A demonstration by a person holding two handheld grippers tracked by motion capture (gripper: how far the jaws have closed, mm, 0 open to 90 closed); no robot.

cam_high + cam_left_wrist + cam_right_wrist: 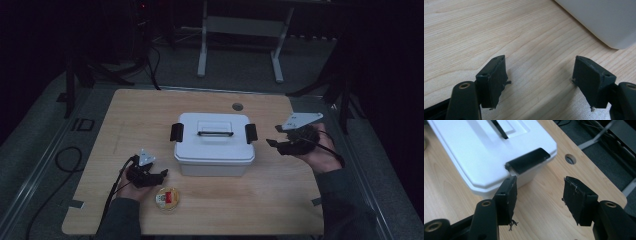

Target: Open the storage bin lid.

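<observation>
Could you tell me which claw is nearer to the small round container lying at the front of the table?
Left. The left claw is open just above-left of the round container; the right claw, also open, is beyond the white box.

We find the white box (214,142) standing mid-desk (125,115), blocking any straight pass across the middle. Left of the box bare wood lies open; right of it too, up to the desk edge. In front of the box, near its left corner, a small round tin (167,198) narrows the lane
</observation>
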